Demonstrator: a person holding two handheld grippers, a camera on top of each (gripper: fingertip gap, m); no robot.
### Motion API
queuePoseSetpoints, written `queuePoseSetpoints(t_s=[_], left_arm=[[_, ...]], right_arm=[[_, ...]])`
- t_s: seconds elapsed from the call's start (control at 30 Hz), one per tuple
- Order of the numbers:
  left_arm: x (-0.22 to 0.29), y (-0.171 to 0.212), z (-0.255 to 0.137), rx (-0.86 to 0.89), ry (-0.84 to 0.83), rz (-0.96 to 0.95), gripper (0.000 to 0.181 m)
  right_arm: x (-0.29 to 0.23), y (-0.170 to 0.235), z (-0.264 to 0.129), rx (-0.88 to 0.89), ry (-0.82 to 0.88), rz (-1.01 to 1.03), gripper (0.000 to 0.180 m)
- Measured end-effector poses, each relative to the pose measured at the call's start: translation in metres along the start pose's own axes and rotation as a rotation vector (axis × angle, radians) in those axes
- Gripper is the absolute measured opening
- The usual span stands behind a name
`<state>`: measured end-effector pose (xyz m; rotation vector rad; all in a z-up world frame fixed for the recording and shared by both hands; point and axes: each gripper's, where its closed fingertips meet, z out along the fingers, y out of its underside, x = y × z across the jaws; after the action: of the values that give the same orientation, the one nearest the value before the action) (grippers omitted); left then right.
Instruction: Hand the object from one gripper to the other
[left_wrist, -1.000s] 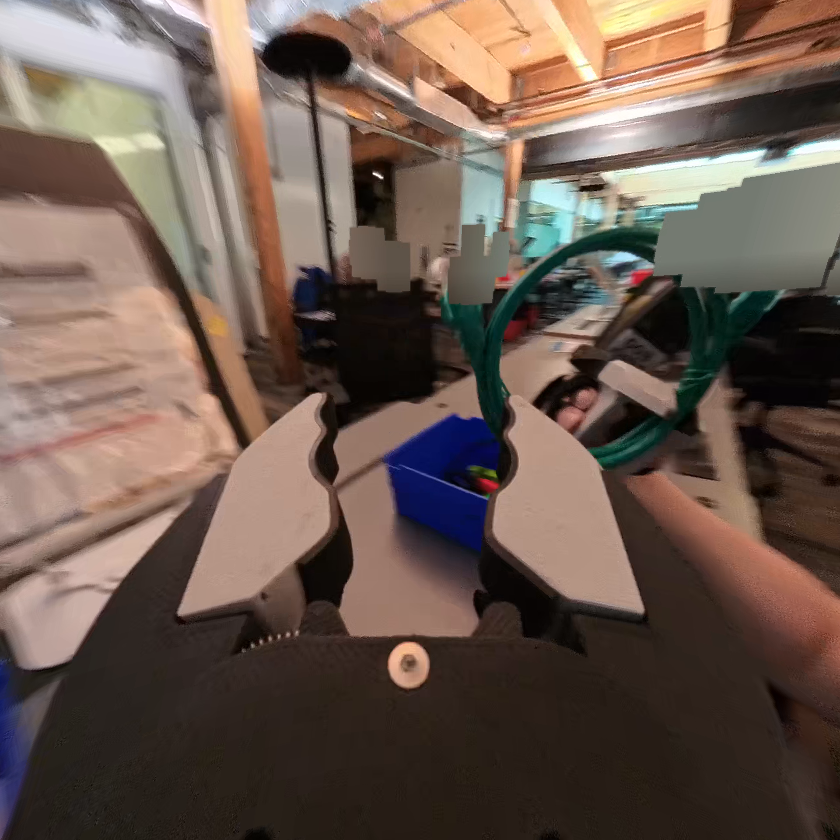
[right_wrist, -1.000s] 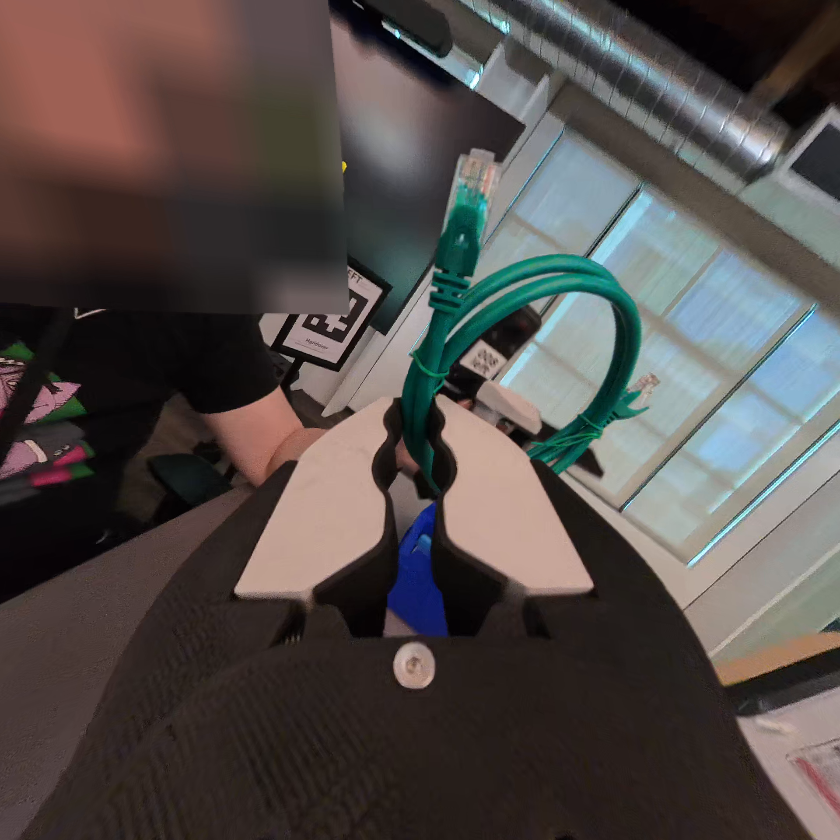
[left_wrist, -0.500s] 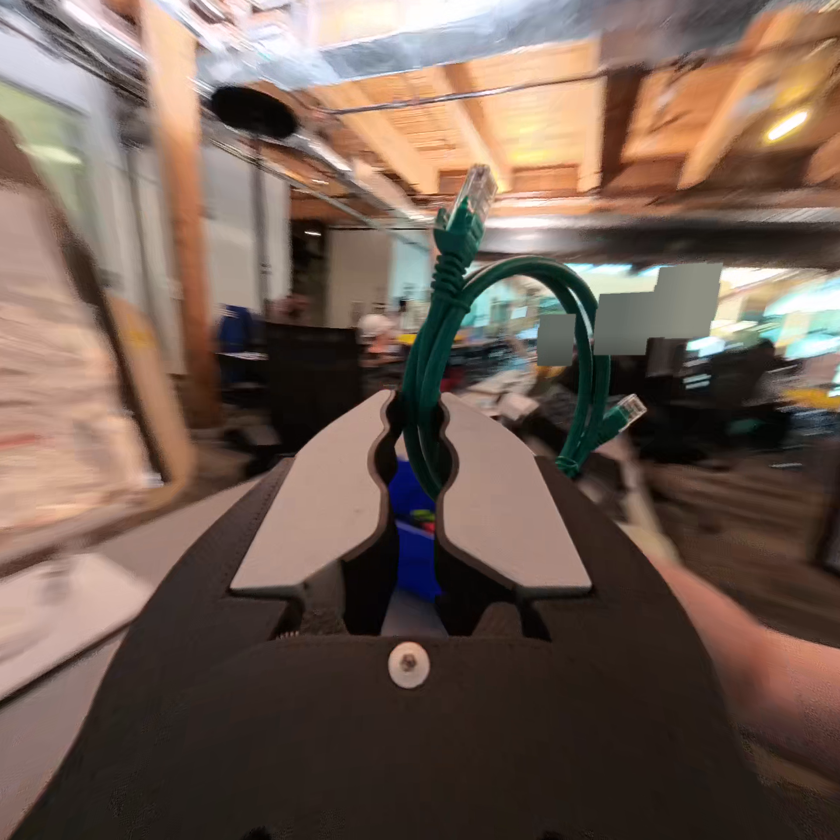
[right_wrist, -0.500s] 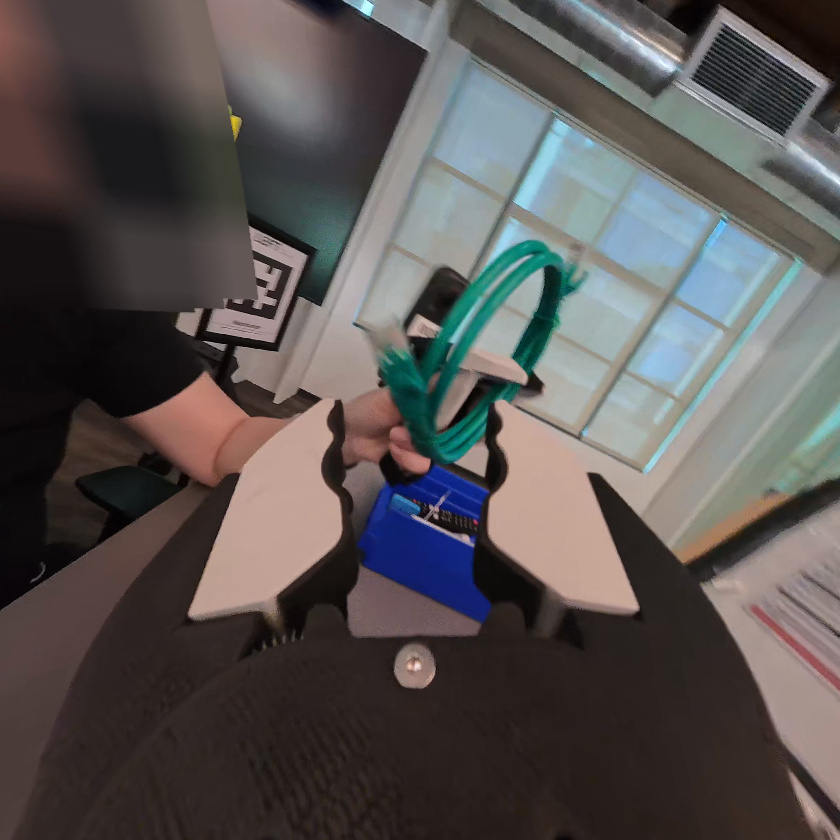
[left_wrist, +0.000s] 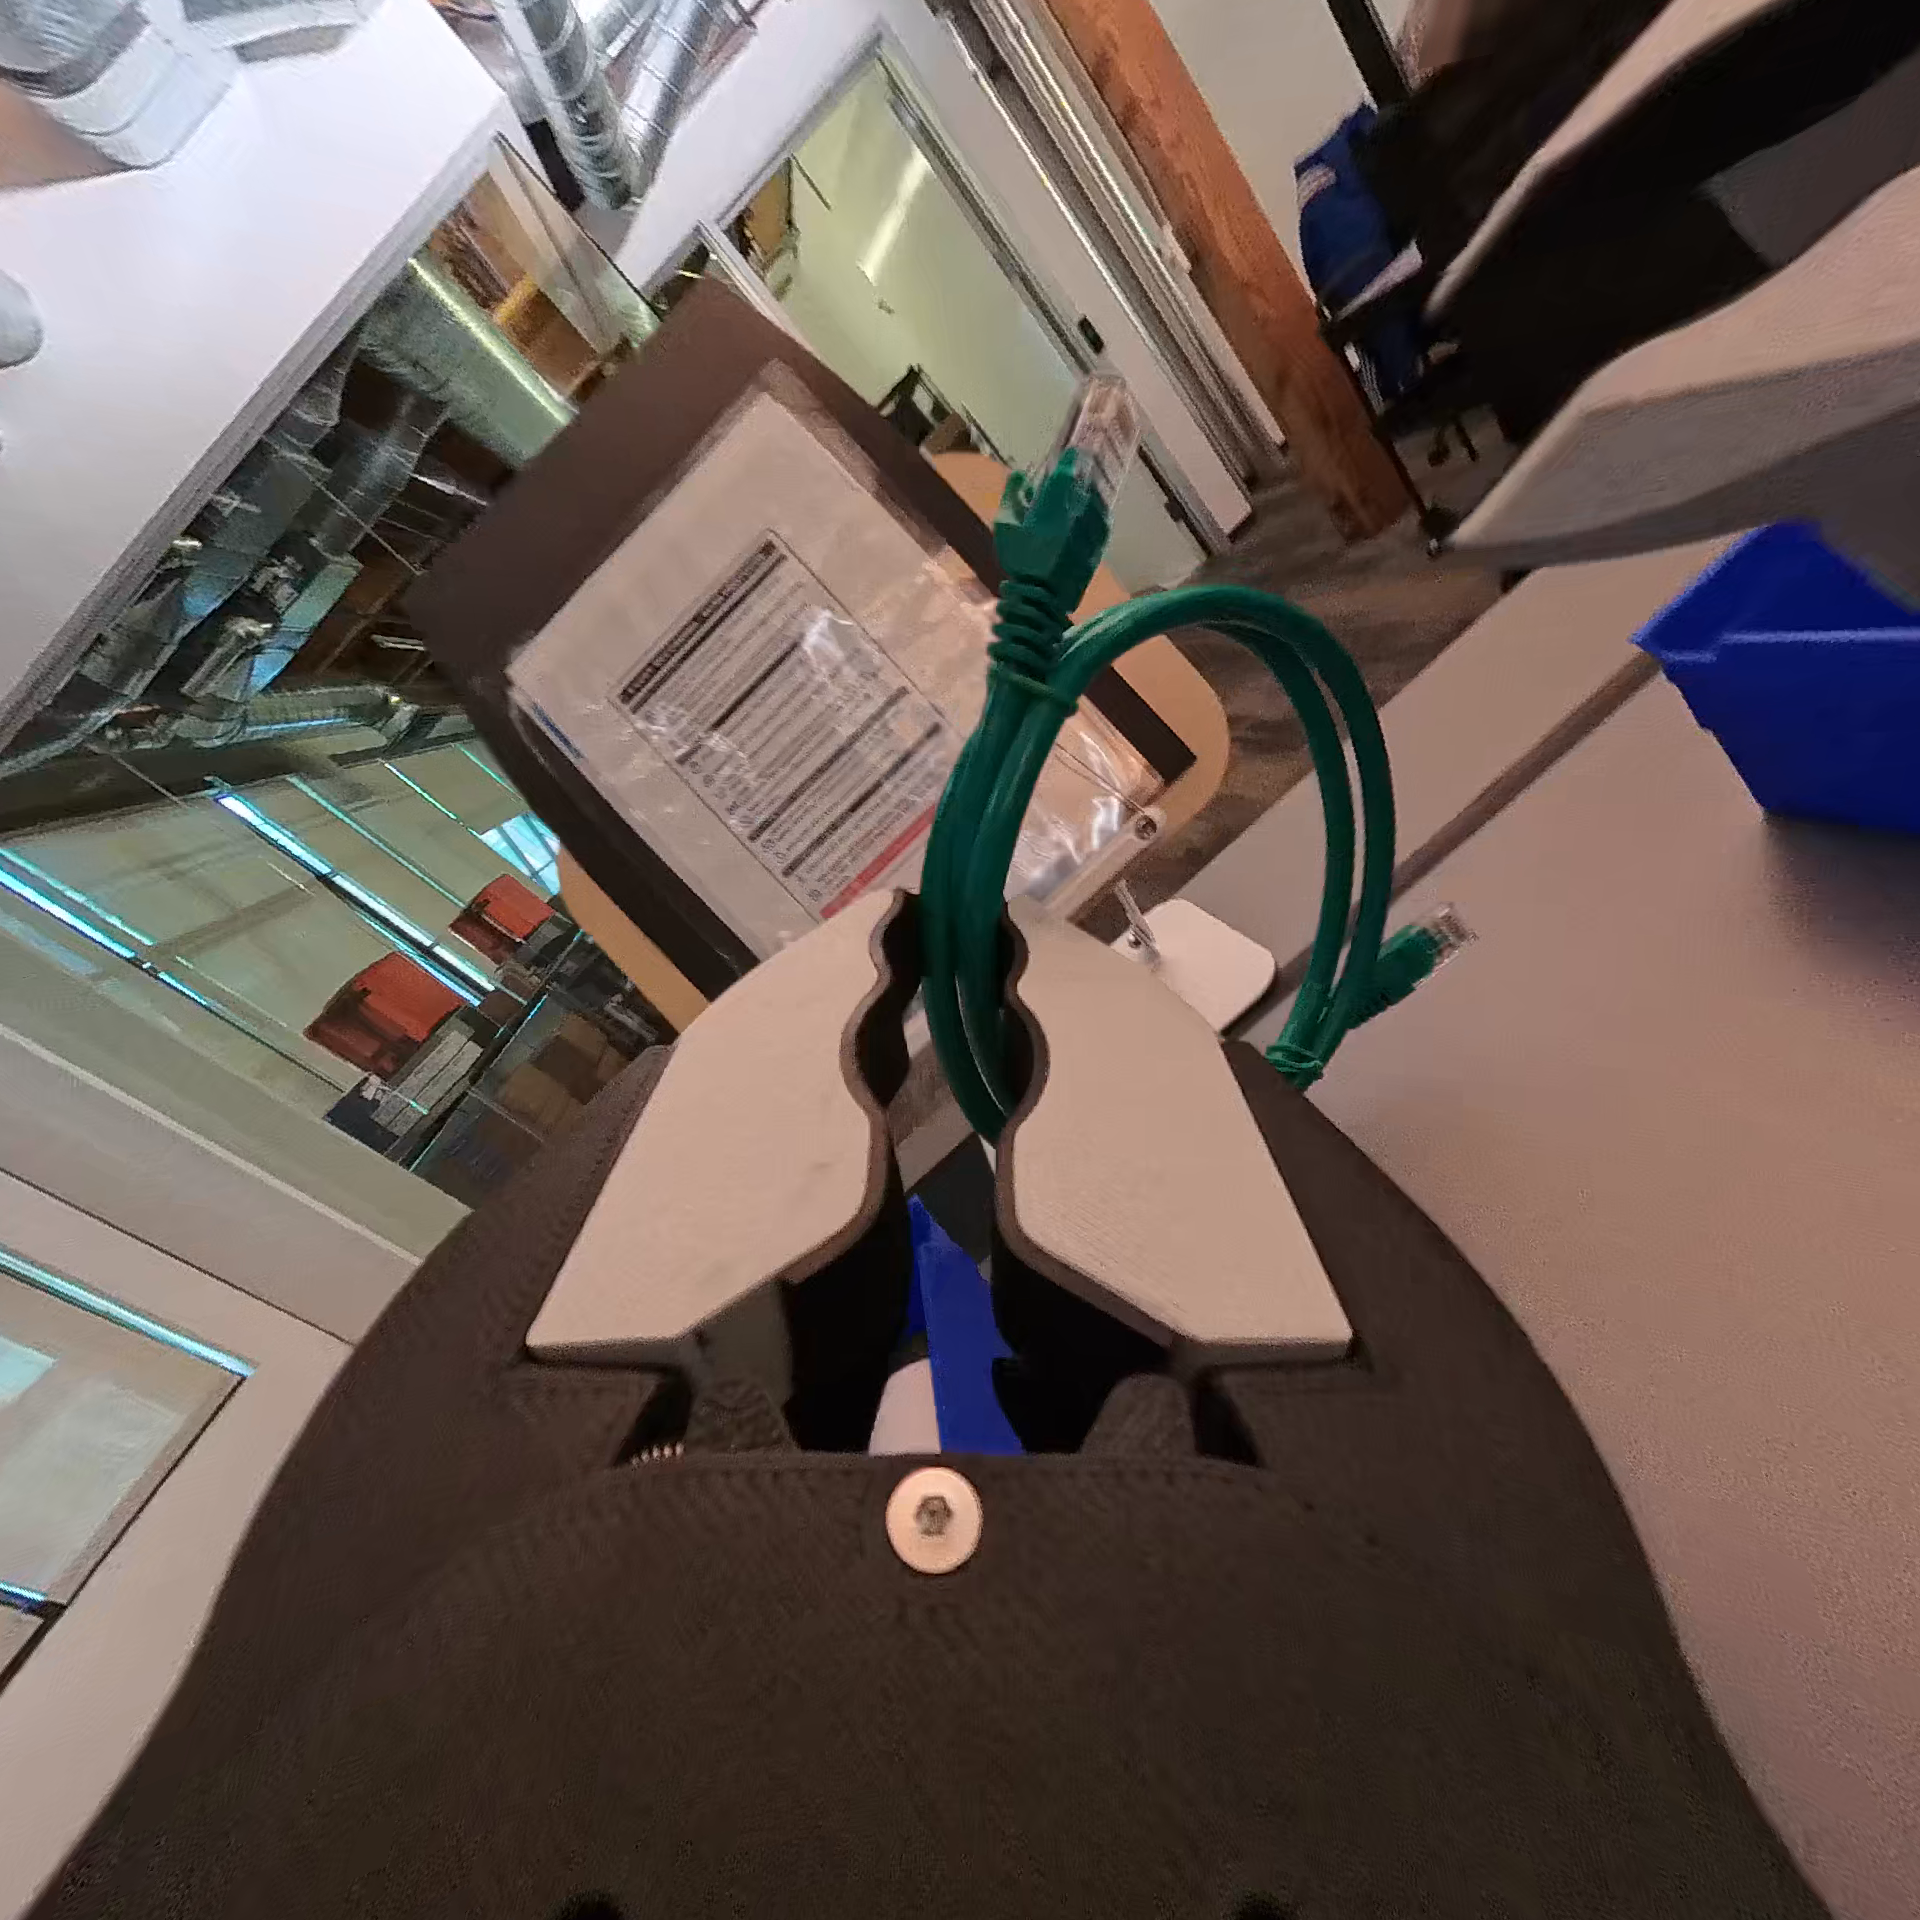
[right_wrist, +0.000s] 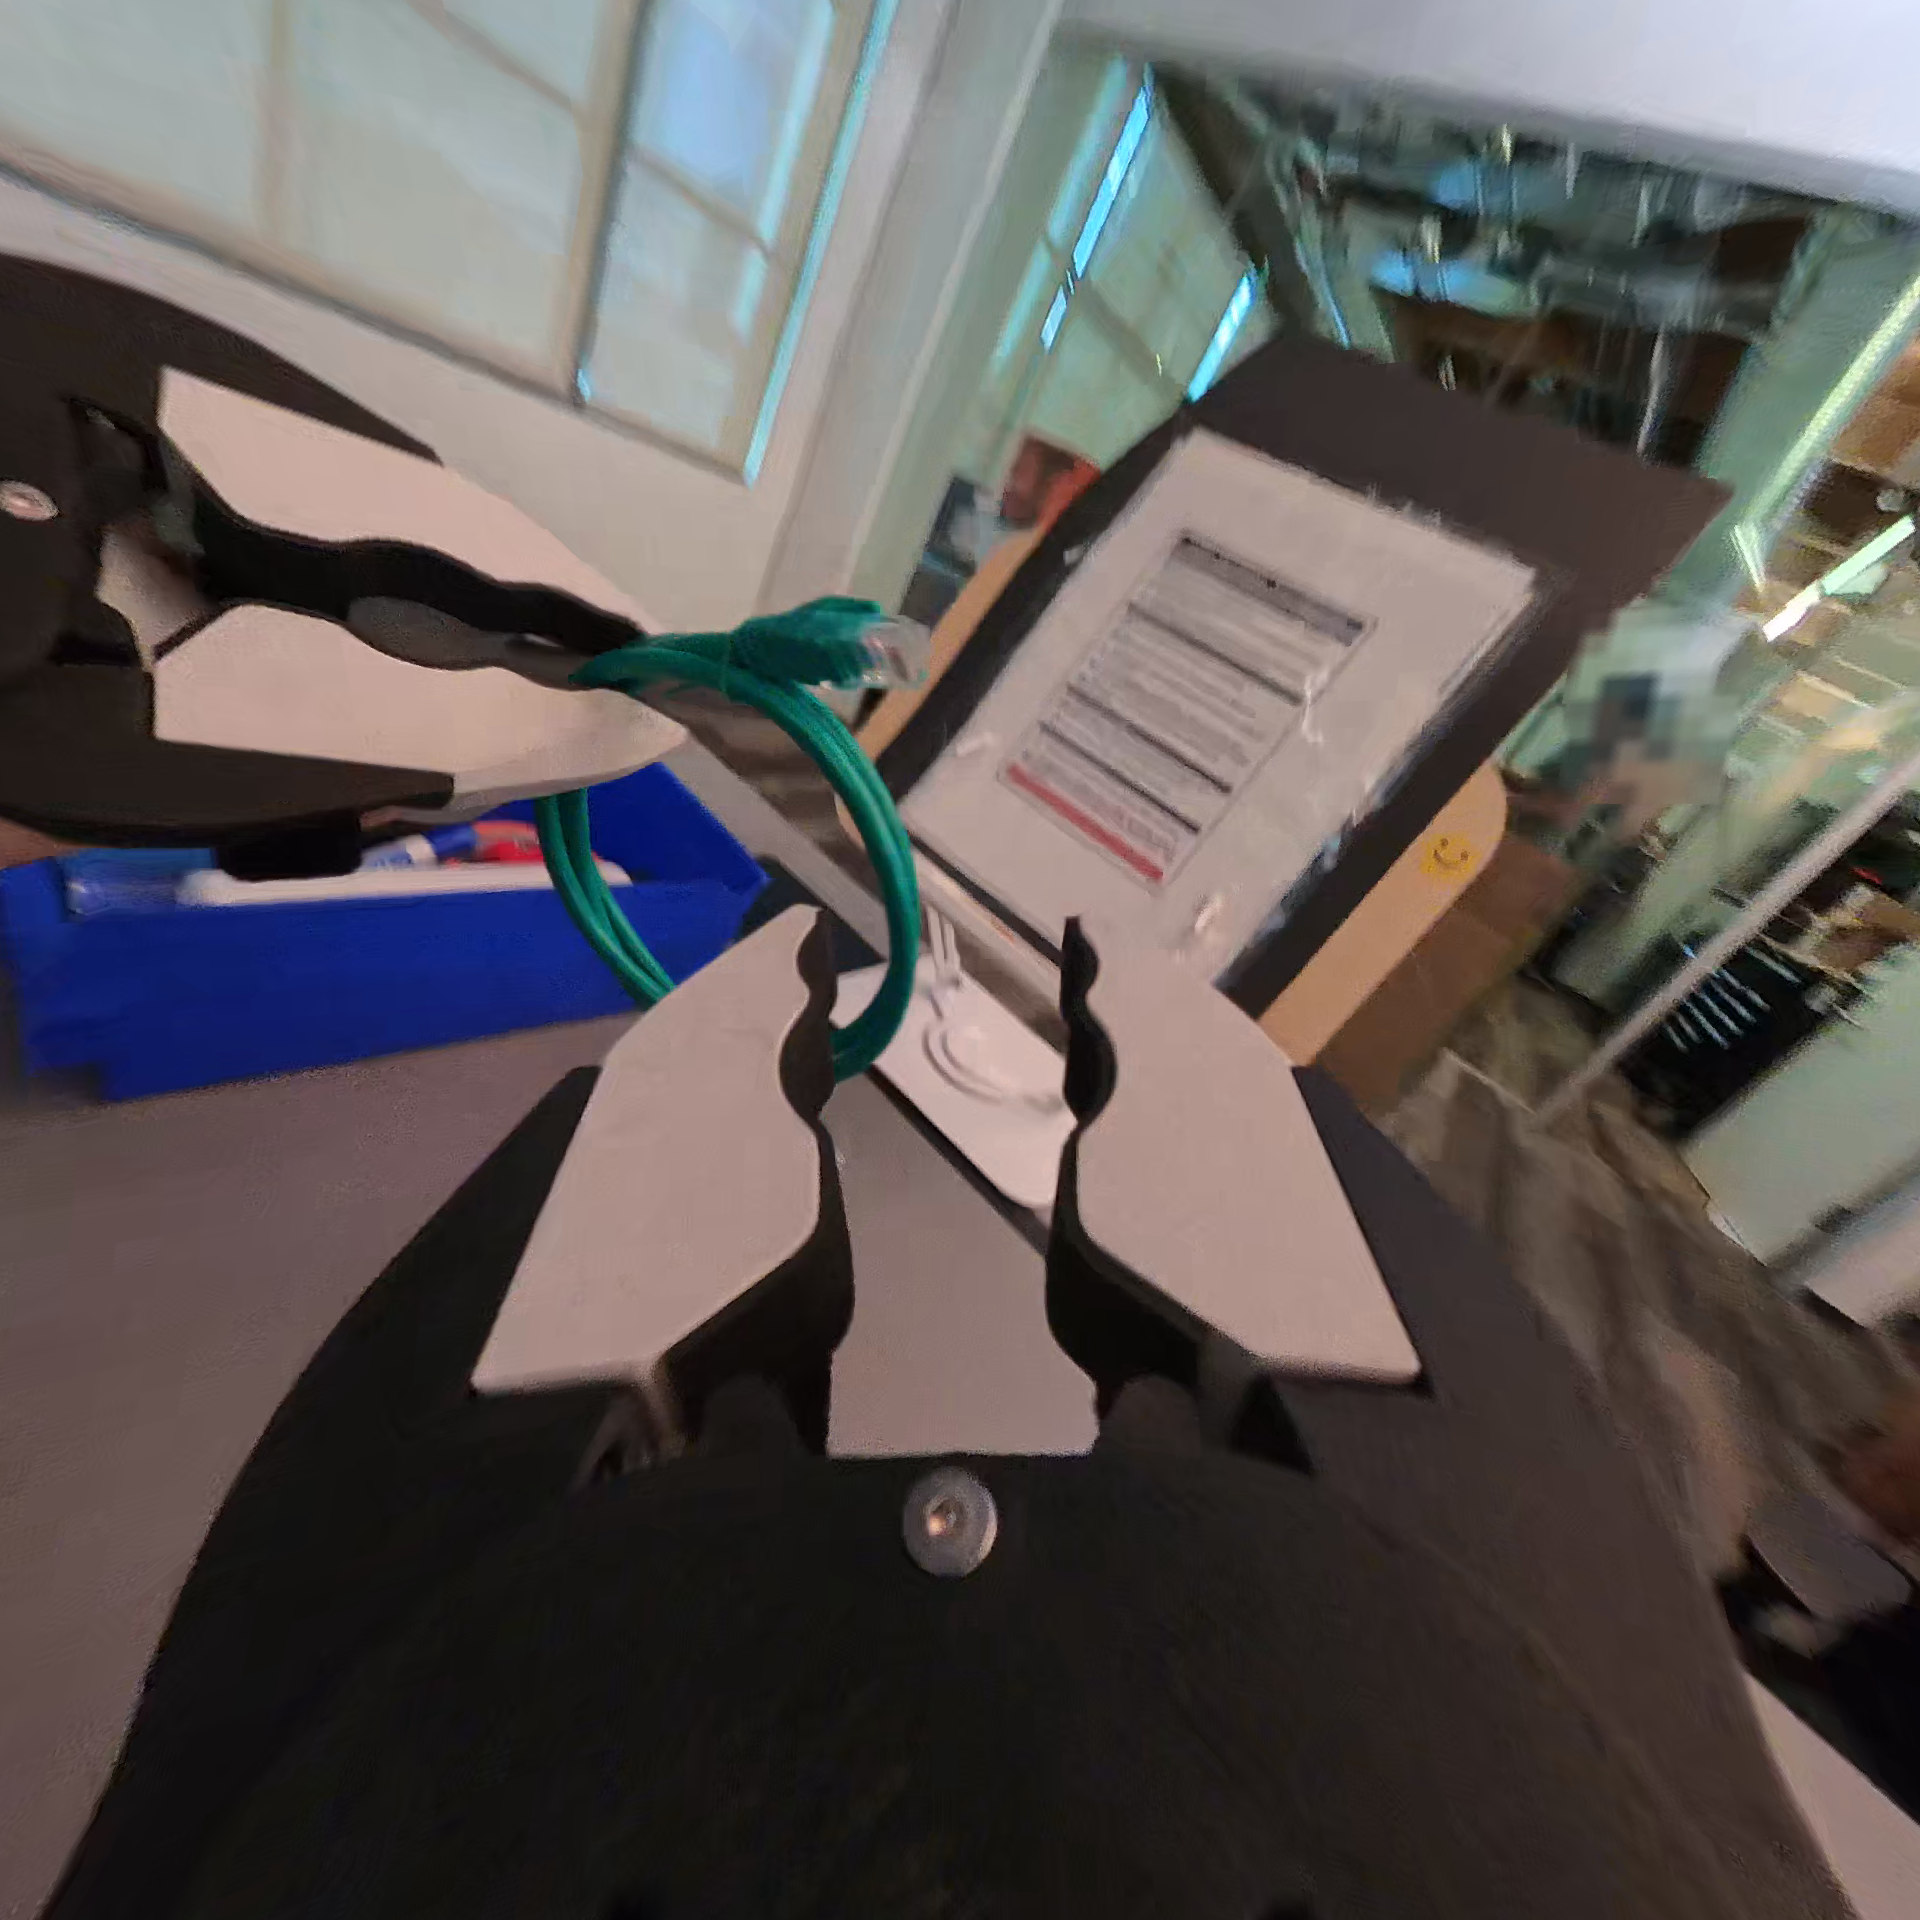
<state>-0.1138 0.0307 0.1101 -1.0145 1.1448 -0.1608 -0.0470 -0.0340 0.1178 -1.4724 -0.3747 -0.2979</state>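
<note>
A coiled green network cable with clear plugs stands up between the fingertips of my left gripper, which is shut on it. Its loop hangs to the right over the grey table. In the right wrist view my left gripper comes in from the left holding the cable, whose loop hangs down just past my right gripper's left fingertip. My right gripper is open and empty, with nothing between its fingers.
A blue bin of markers sits on the table behind the left gripper; it also shows in the left wrist view. A black-framed sign on a white stand stands at the table edge ahead. Windows and an office lie beyond.
One second ago my right gripper held the cable and my left was open. My left gripper then shut on it, my right opened and let go, and both have since swung toward the sign.
</note>
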Motion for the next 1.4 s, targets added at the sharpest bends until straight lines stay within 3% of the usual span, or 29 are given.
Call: queuePoseSetpoints(t_s=[0.17, 0.23, 0.27, 0.37, 0.47, 0.53, 0.7, 0.77, 0.93, 1.17, 1.27, 1.33, 1.4], left_arm=[[0.022, -0.005, -0.001, 0.009, 0.067, 0.03, 0.012], [0.028, -0.007, -0.003, 0.013, 0.094, 0.051, 0.012], [0.03, -0.008, -0.004, 0.013, 0.106, 0.073, 0.012], [0.029, -0.012, -0.004, 0.05, 0.078, 0.073, 0.016], [0.024, -0.017, -0.006, 0.072, -0.012, 0.142, 0.051], [0.031, -0.022, -0.009, 0.089, 0.005, 0.159, 0.055], [0.075, -0.027, -0.015, 0.097, 0.099, 0.245, 0.041], [0.096, -0.017, -0.01, 0.056, 0.127, 0.309, 0.039], [0.13, 0.017, 0.007, -0.048, 0.148, 0.451, 0.042], [0.131, 0.041, 0.018, -0.134, 0.15, 0.456, 0.037], [0.129, 0.041, 0.019, -0.136, 0.144, 0.459, 0.027], [0.127, 0.04, 0.018, -0.124, 0.137, 0.469, 0.008], [0.126, 0.04, 0.018, -0.113, 0.157, 0.472, 0.007]], right_arm=[[-0.014, 0.026, 0.014, -0.187, 0.036, -0.047, 0.036], [-0.012, 0.034, 0.014, -0.231, 0.035, -0.045, 0.012], [-0.011, 0.037, 0.013, -0.25, 0.024, -0.039, 0.008], [-0.012, 0.045, 0.014, -0.295, -0.022, 0.129, 0.007], [0.003, 0.066, 0.015, -0.351, 0.029, 0.238, 0.007], [0.015, 0.083, 0.015, -0.372, 0.042, 0.36, 0.007], [0.026, 0.115, 0.018, -0.372, -0.012, 0.838, 0.007], [0.026, 0.126, 0.02, -0.395, 0.004, 0.919, 0.007], [0.011, 0.132, 0.026, -0.452, -0.006, 0.979, 0.007], [-0.006, 0.101, 0.024, -0.463, -0.028, 0.897, 0.007], [-0.01, 0.093, 0.022, -0.47, -0.021, 0.845, 0.007], [-0.012, 0.09, 0.021, -0.475, -0.028, 0.834, 0.007], [-0.015, 0.086, 0.02, -0.469, -0.063, 0.824, 0.008]])
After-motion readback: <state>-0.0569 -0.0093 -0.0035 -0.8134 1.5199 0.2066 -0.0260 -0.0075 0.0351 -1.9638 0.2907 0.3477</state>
